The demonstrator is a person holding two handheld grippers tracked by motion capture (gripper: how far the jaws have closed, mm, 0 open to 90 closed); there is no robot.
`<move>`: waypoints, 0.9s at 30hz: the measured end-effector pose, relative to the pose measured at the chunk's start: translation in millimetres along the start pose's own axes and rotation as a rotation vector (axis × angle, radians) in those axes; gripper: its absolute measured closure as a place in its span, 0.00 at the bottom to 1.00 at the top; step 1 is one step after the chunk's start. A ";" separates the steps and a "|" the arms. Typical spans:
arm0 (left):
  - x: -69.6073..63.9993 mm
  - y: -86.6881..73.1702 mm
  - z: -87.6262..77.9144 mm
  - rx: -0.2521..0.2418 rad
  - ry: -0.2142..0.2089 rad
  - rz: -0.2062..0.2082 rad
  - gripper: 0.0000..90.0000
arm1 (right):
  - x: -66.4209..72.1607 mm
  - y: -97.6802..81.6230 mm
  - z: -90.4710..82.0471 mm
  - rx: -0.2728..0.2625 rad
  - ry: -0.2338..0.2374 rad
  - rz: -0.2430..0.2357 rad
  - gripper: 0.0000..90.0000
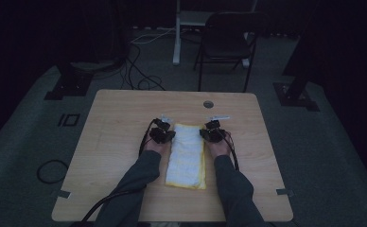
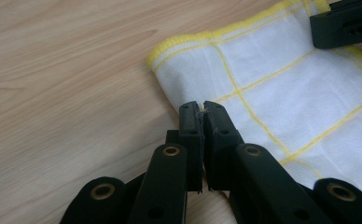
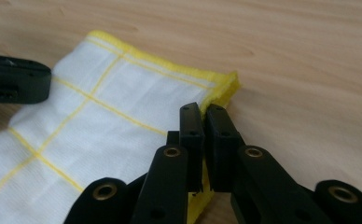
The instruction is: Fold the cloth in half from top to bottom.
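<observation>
One folded cloth (image 1: 187,155), white with a yellow hem and thin yellow grid lines, lies as a long strip in the middle of the table (image 1: 115,142), its short ends toward and away from the person. No brand, label or writing can be read on it.

Two grippers work its far end. The left gripper (image 2: 202,108) has its jaws pressed together on the cloth's left edge, just back from the far left corner; a sliver of fabric shows between the pads. The right gripper (image 3: 202,112) pinches the yellow hem at the right edge beside the far right corner, jaws likewise pressed together on the cloth. Each gripper view also catches the tip of the other gripper across the cloth.

In the high view the left gripper (image 1: 162,133) and right gripper (image 1: 212,132) flank the strip, with two grey-sleeved forearms coming from the bottom edge and a cable trailing from each.

Beyond the table stand one dark folding chair (image 1: 226,45) and some loose cables (image 1: 144,75) on the floor.
</observation>
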State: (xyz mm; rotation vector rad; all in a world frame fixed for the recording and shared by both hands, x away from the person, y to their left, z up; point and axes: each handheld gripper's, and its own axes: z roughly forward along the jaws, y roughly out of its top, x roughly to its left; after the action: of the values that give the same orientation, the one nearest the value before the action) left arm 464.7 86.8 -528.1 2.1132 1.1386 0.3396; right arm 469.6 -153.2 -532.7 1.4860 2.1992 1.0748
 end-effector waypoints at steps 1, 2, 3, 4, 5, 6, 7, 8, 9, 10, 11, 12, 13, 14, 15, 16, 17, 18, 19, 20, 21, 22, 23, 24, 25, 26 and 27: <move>1.3 0.5 -2.2 -0.005 0.000 -0.005 0.97 | 1.4 2.1 -0.2 -0.008 0.004 0.002 0.96; 2.1 1.2 -4.1 -0.012 0.001 -0.008 0.97 | 2.5 4.2 -1.0 -0.019 0.007 -0.001 0.96; 2.3 2.1 -6.0 -0.019 0.001 -0.010 0.97 | 3.6 6.3 -1.9 -0.025 0.008 -0.004 0.96; 2.3 3.2 -7.8 -0.024 0.004 -0.010 0.97 | 4.4 8.4 -2.8 -0.032 0.009 -0.010 0.96; 2.1 4.3 -9.4 -0.030 0.006 -0.005 0.97 | 5.1 10.2 -4.0 -0.039 0.011 -0.016 0.96; 1.6 5.4 -10.8 -0.036 0.007 -0.003 0.97 | 5.7 11.8 -5.3 -0.047 0.014 -0.024 0.96; 1.4 6.5 -12.3 -0.040 0.005 0.000 0.97 | 6.0 13.2 -6.7 -0.054 0.017 -0.029 0.96; 1.2 7.5 -13.7 -0.047 0.002 -0.005 0.97 | 6.0 14.3 -8.0 -0.060 0.017 -0.032 0.96; 1.2 7.5 -13.7 -0.047 0.002 -0.005 0.97 | 6.0 14.3 -8.0 -0.060 0.017 -0.032 0.96; 1.6 9.0 -15.7 -0.054 0.000 -0.006 0.97 | 5.8 15.1 -9.3 -0.066 0.018 -0.031 0.96; 1.7 9.9 -16.9 -0.059 -0.001 -0.004 0.97 | 5.4 15.8 -11.2 -0.073 0.020 -0.027 0.96; 1.5 10.9 -18.1 -0.065 -0.004 -0.005 0.97 | 5.1 16.2 -12.4 -0.078 0.021 -0.027 0.96; 1.0 11.9 -19.3 -0.072 -0.007 -0.006 0.97 | 4.9 16.8 -13.8 -0.083 0.021 -0.029 0.96; 0.6 13.0 -20.5 -0.079 -0.008 -0.007 0.97 | 4.9 17.5 -15.5 -0.089 0.022 -0.030 0.96; 0.2 14.3 -21.7 -0.086 -0.008 -0.004 0.97 | 5.0 18.2 -17.4 -0.095 0.024 -0.031 0.96; -0.4 15.6 -23.1 -0.092 -0.010 -0.004 0.97 | 4.9 19.0 -19.2 -0.103 0.025 -0.034 0.96; -0.6 16.7 -24.3 -0.096 -0.011 -0.001 0.97 | 4.7 20.0 -21.2 -0.111 0.024 -0.037 0.96; -1.1 18.4 -26.2 -0.103 -0.011 0.003 0.97 | 4.4 20.7 -22.7 -0.116 0.025 -0.039 0.96; -1.3 19.8 -27.8 -0.108 -0.013 0.006 0.97 | 4.3 22.0 -25.3 -0.121 0.026 -0.039 0.96; -1.6 20.6 -29.0 -0.113 -0.014 0.006 0.97 | 4.1 22.8 -27.3 -0.125 0.025 -0.043 0.96; -2.0 22.0 -31.0 -0.121 -0.013 0.012 0.97 | 4.1 23.5 -28.7 -0.129 0.023 -0.047 0.96; -2.6 23.1 -32.6 -0.127 -0.013 0.013 0.97 | 4.3 24.5 -31.2 -0.136 0.023 -0.050 0.96; -3.5 23.9 -34.3 -0.130 -0.013 0.019 0.97 | 4.5 25.1 -33.2 -0.140 0.024 -0.051 0.96; -4.8 24.4 -36.0 -0.134 -0.013 0.028 0.97 | 4.8 25.6 -35.0 -0.145 0.024 -0.058 0.96; -6.4 24.7 -37.5 -0.138 -0.012 0.035 0.97 | 5.6 25.7 -37.0 -0.146 0.024 -0.063 0.96; -8.0 24.6 -39.0 -0.142 -0.010 0.042 0.97 | 6.5 25.5 -38.8 -0.150 0.024 -0.069 0.96; -9.0 24.0 -40.4 -0.144 -0.009 0.051 0.97 | 7.3 24.9 -40.6 -0.153 0.027 -0.075 0.96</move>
State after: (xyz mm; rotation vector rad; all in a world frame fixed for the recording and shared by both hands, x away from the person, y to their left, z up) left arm 453.4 89.2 -481.7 2.0178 1.0258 0.4222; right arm 459.2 -159.1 -486.0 1.3209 2.1196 1.2150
